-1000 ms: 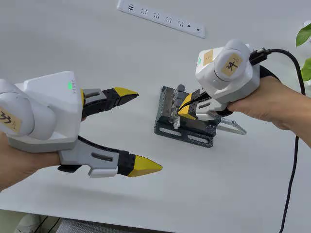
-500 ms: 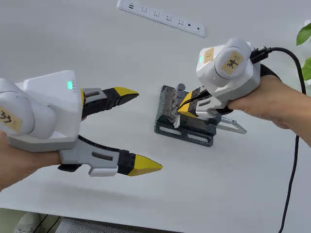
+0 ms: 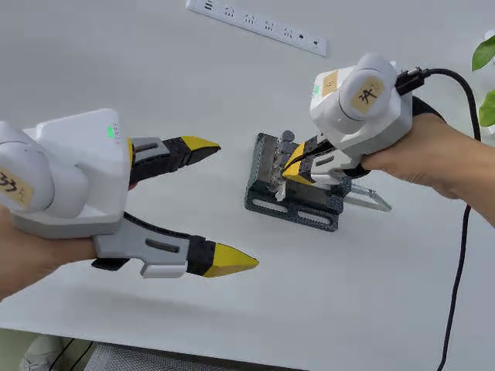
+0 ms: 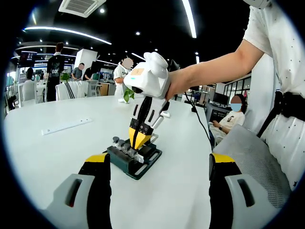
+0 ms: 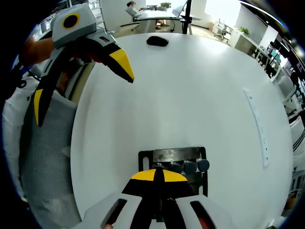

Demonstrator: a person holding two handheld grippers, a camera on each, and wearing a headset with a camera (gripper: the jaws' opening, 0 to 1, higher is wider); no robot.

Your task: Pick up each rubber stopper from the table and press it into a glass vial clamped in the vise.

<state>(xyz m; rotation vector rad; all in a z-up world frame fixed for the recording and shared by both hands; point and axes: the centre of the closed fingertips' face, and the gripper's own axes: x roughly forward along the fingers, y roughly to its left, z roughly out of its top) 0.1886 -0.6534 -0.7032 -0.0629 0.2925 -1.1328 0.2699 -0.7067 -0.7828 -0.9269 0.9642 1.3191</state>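
A dark vise (image 3: 309, 207) sits mid-table and clamps a row of glass vials; several have grey rubber stoppers (image 3: 288, 137) on top. My right gripper (image 3: 292, 173) is shut, its yellow tips pressed down at the near end of the row, and I see nothing between them. From its own view the shut tips (image 5: 158, 174) cover the vise (image 5: 176, 154) beside the stoppers (image 5: 189, 166). My left gripper (image 3: 220, 202) hangs open to the left of the vise, well apart from it. In the left gripper view its jaws (image 4: 159, 160) frame the vise (image 4: 143, 167) and the right gripper (image 4: 139, 139).
A white power strip (image 3: 259, 27) lies at the far side of the table. The right gripper's black cable (image 3: 464, 232) runs down the right. Green leaves (image 3: 486, 54) show at the right edge. The table's front edge is close below the left gripper. A small black object (image 5: 157, 41) lies farther off.
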